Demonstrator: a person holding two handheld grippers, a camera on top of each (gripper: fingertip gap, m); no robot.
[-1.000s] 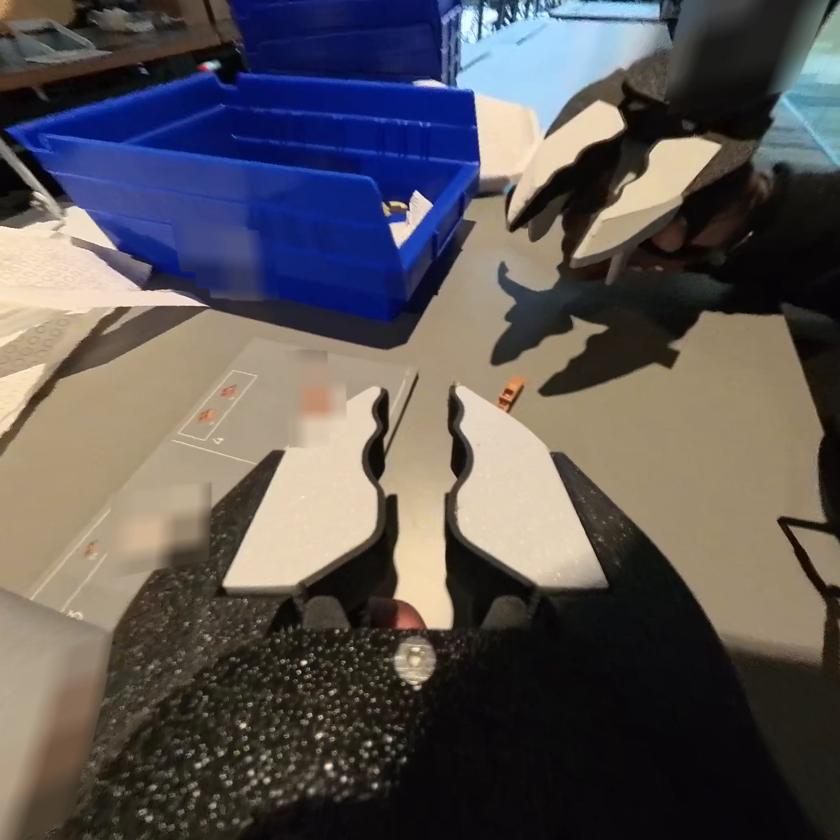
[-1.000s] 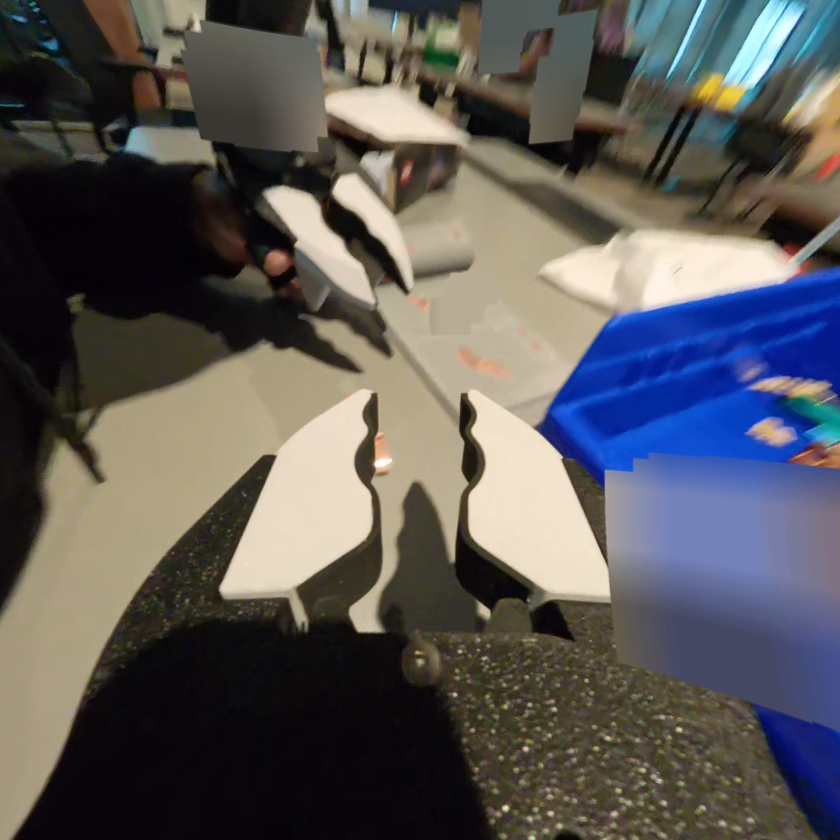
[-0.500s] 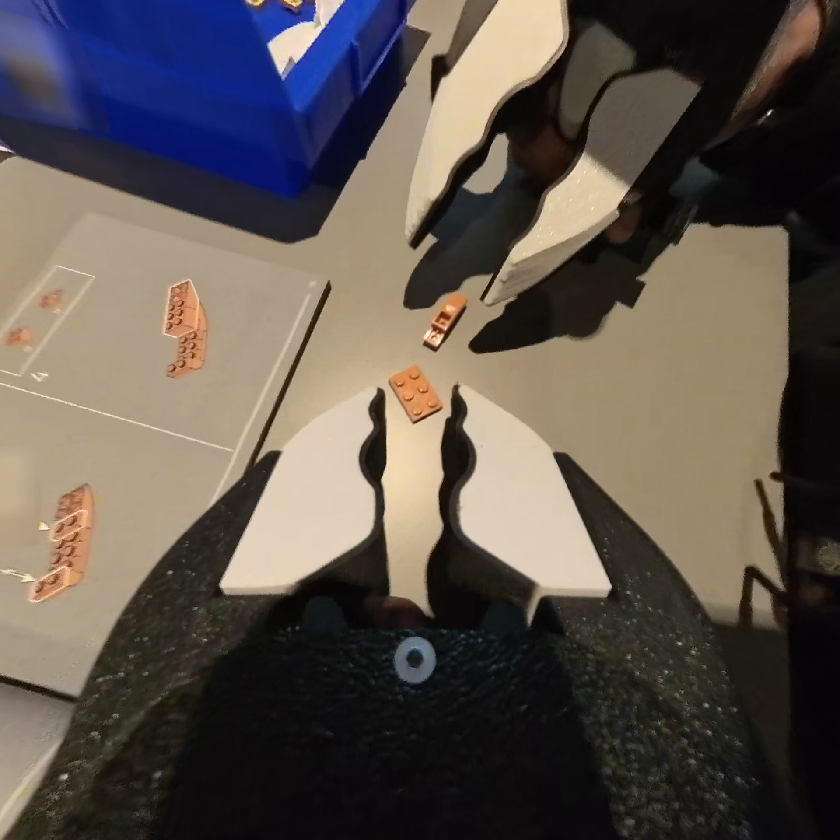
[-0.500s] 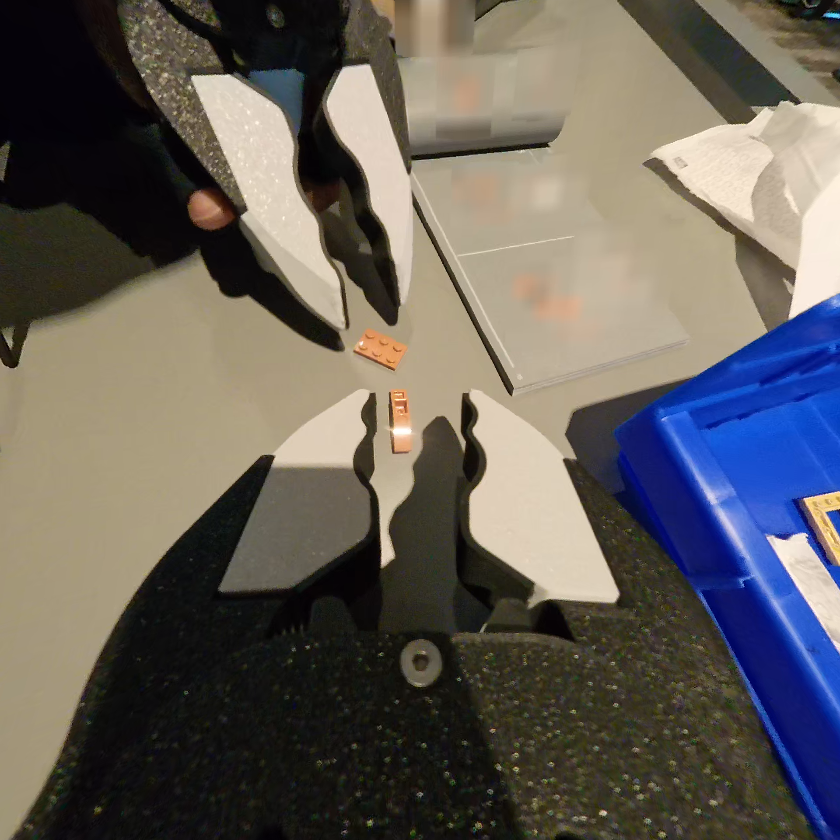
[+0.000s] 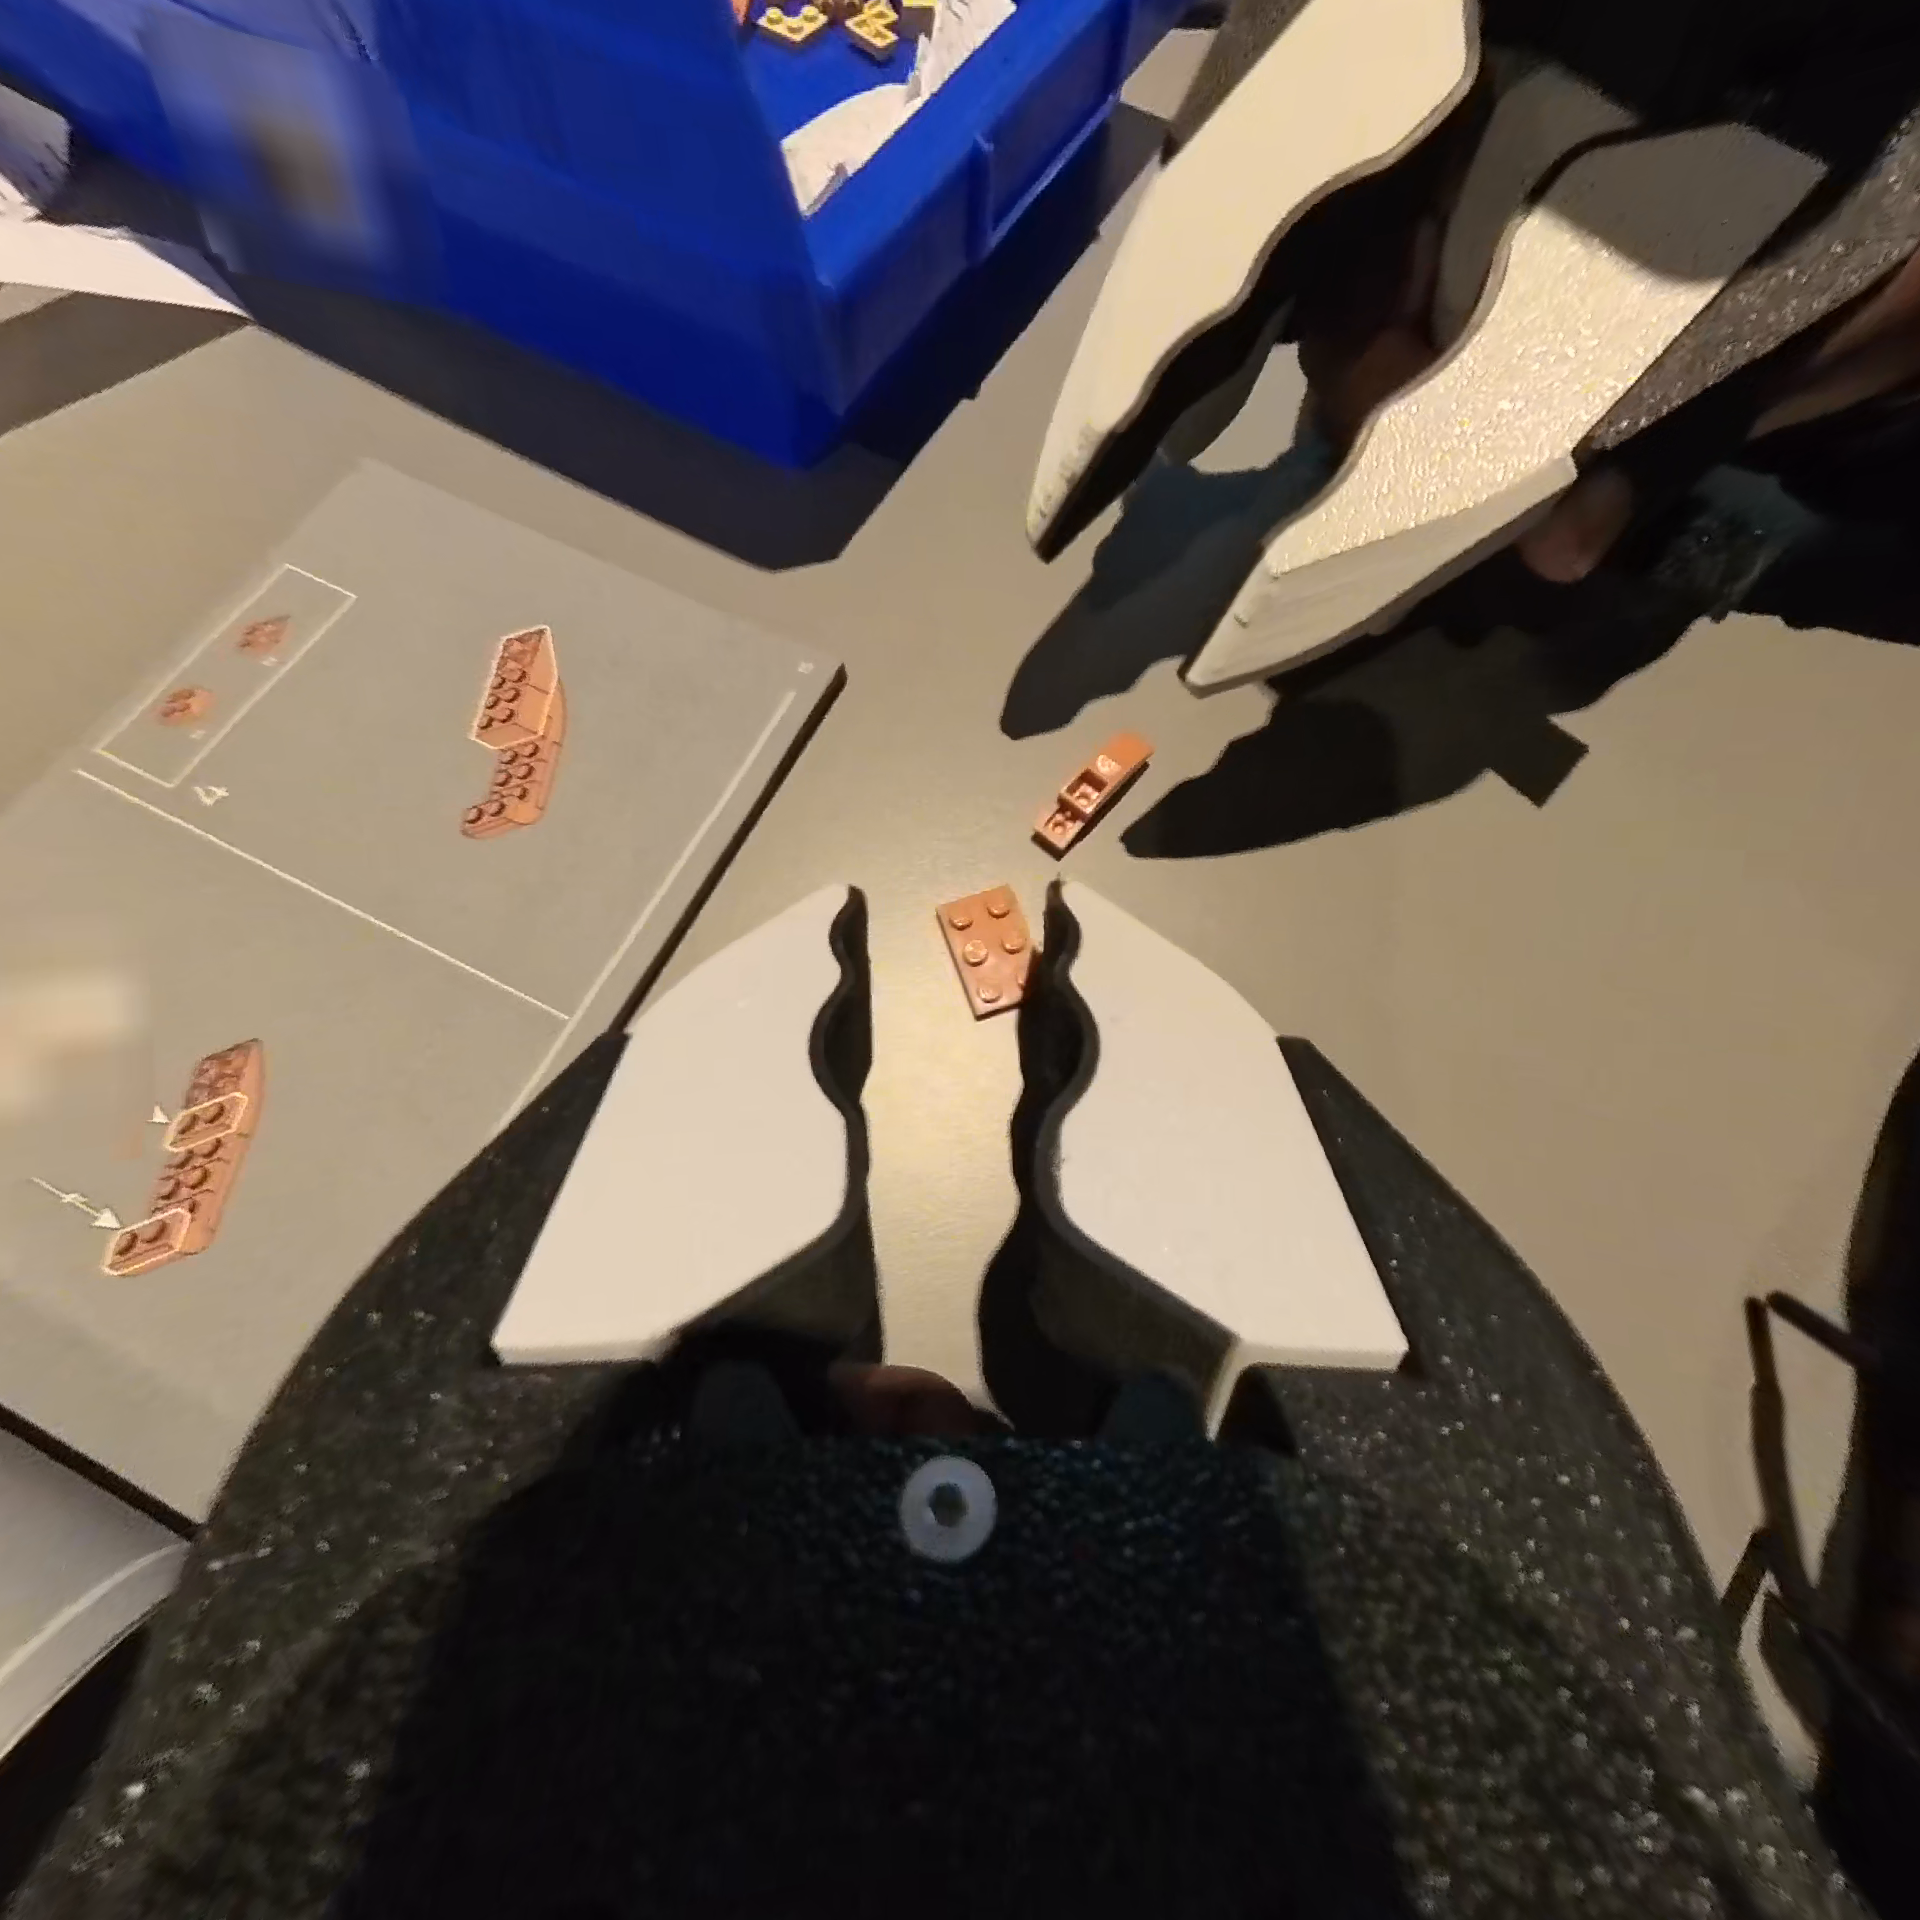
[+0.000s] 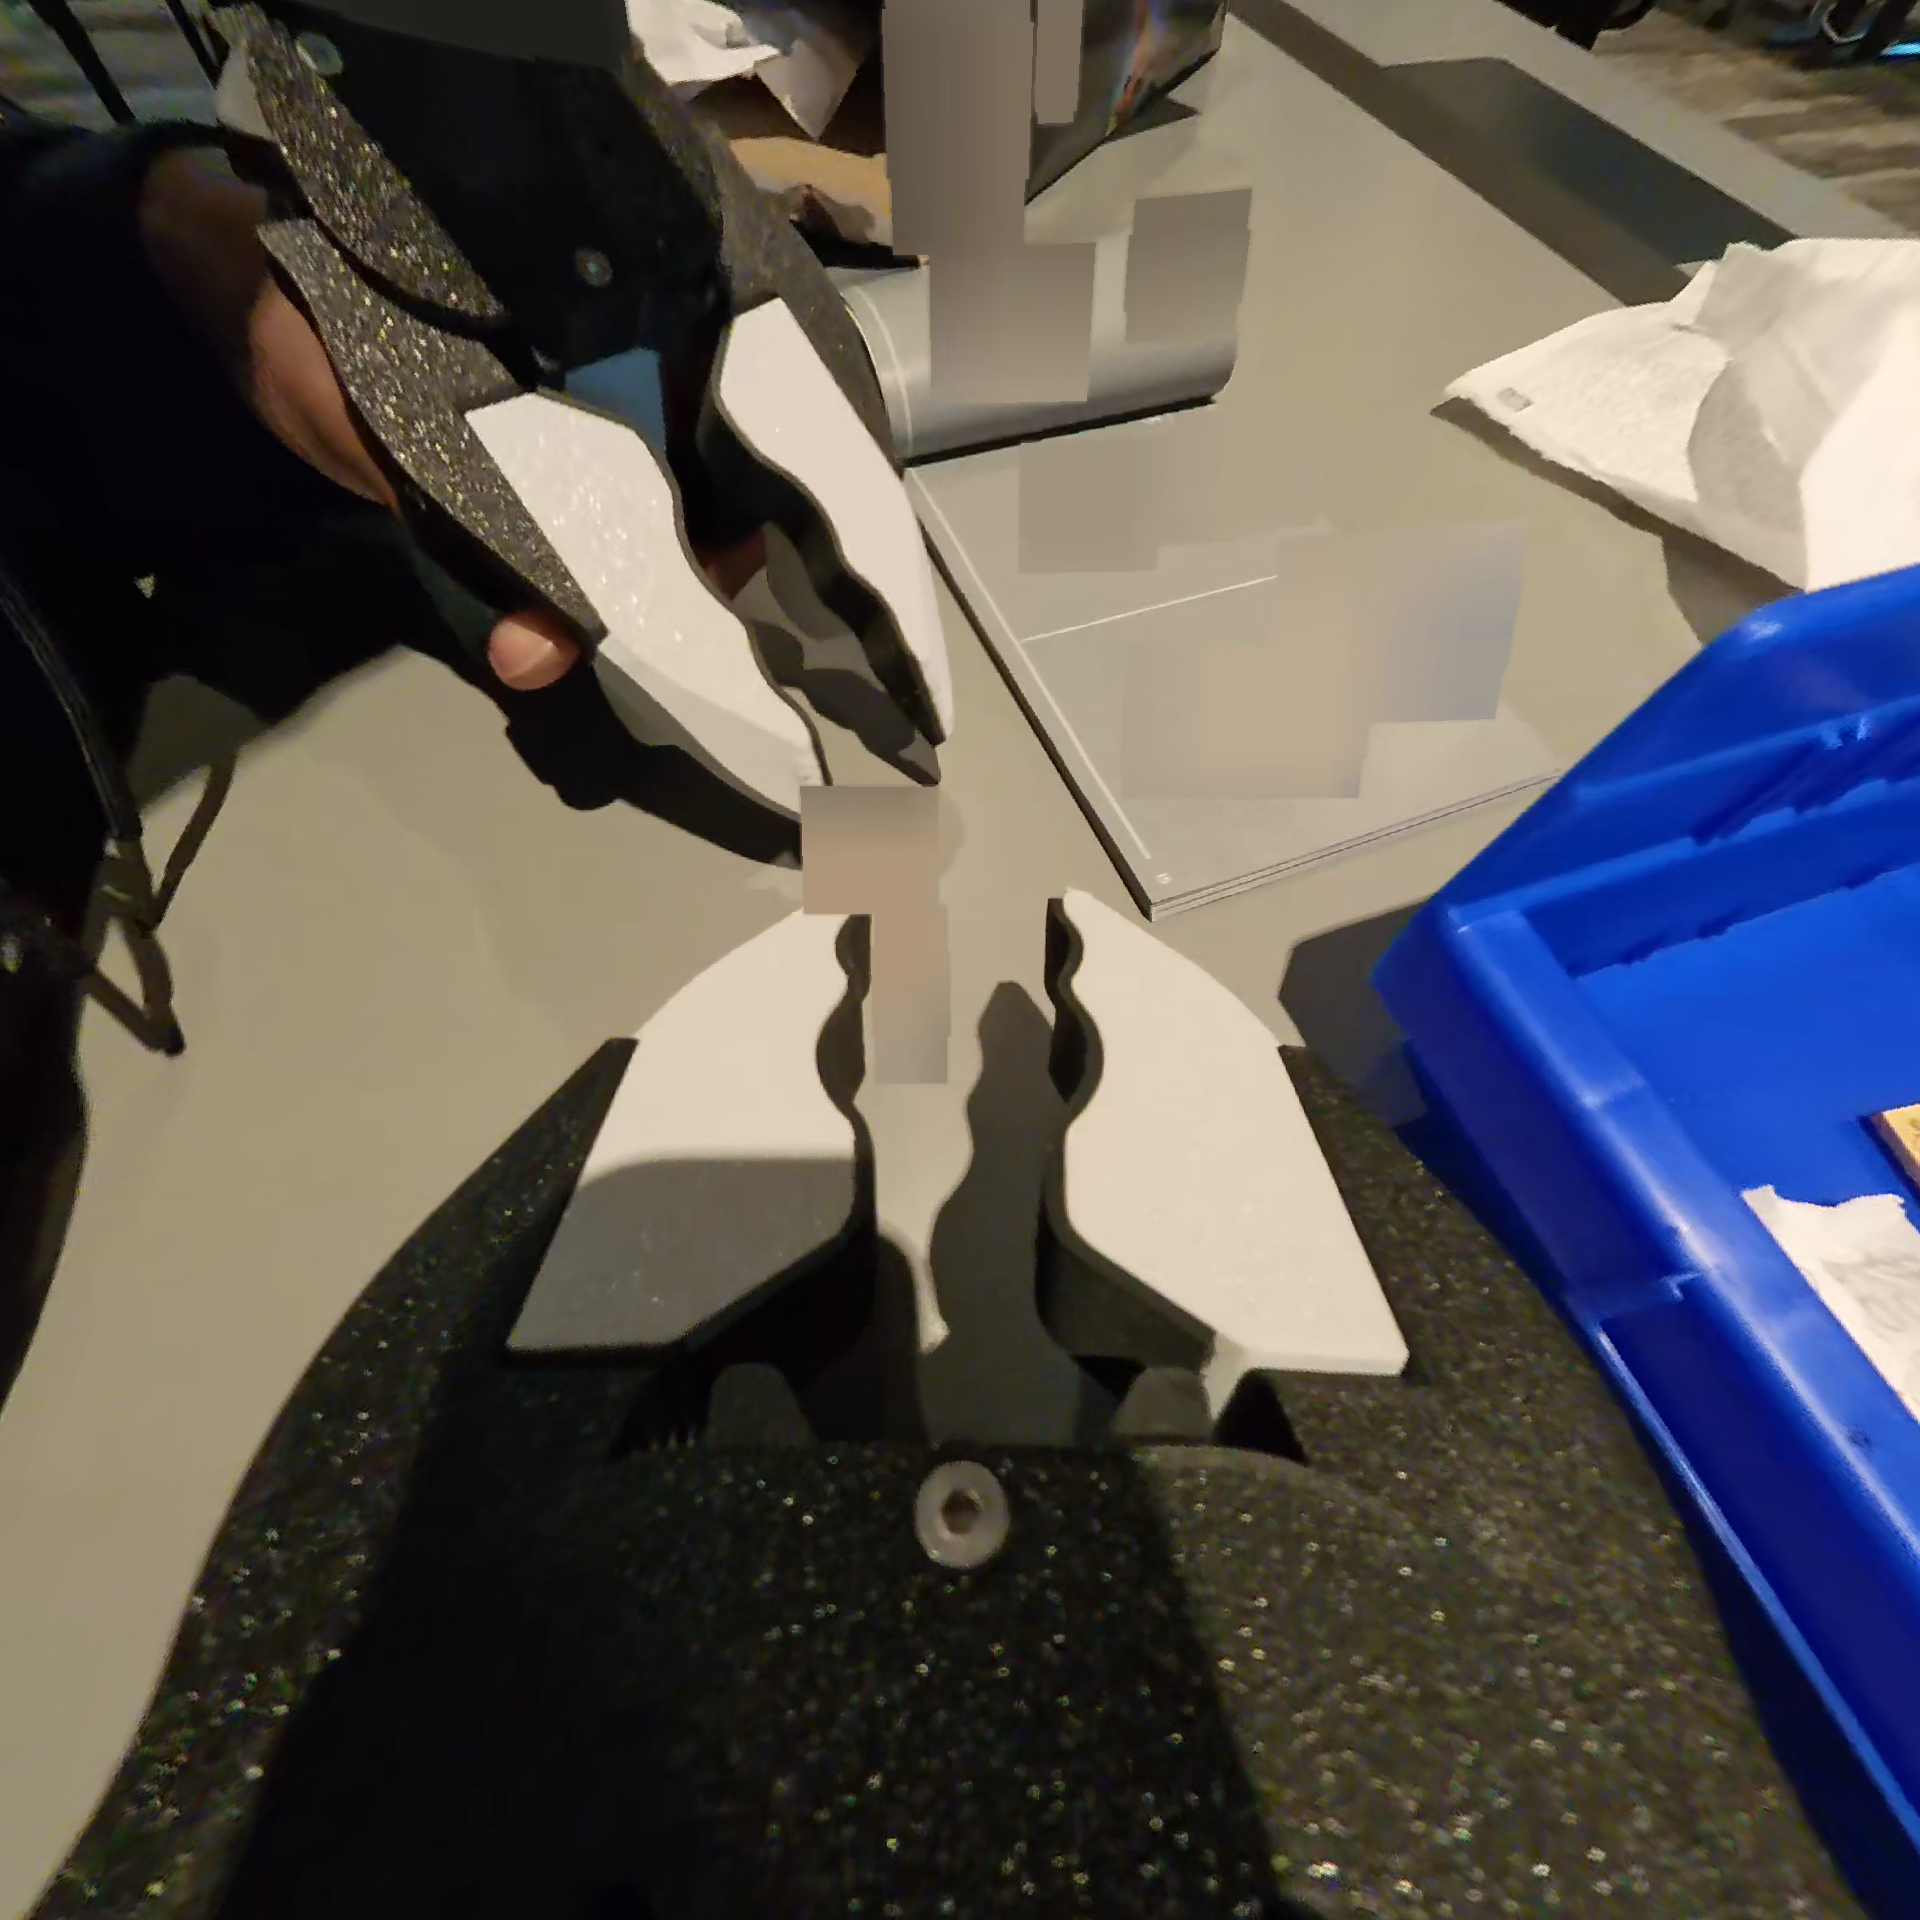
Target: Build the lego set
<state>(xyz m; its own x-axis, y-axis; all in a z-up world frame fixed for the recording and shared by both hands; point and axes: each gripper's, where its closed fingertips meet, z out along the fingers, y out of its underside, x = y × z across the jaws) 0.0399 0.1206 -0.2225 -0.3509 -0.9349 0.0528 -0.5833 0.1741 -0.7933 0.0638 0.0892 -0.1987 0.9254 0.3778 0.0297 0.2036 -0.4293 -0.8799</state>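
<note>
Grey table point(image 5: 1558, 1039) under everything. Blue bin point(image 5: 623, 208) at 11 o'clock in left wrist view, loose bricks inside. Open instruction booklet point(image 5: 364, 883) at 9 o'clock, flat on table. Left gripper point(image 5: 951, 899) low over table, jaws parted, holding nothing. Right gripper point(image 5: 1127, 597) at 1 o'clock, jaws parted, empty. Orange flat plate point(image 5: 987, 951) lies between left fingertips, against right-hand finger. Narrow orange brick point(image 5: 1093, 795) just beyond, toward 1 o'clock, near right gripper's tips.

Dim warm light, hard dark shadows, wide-angle edge distortion, slight blur.
</note>
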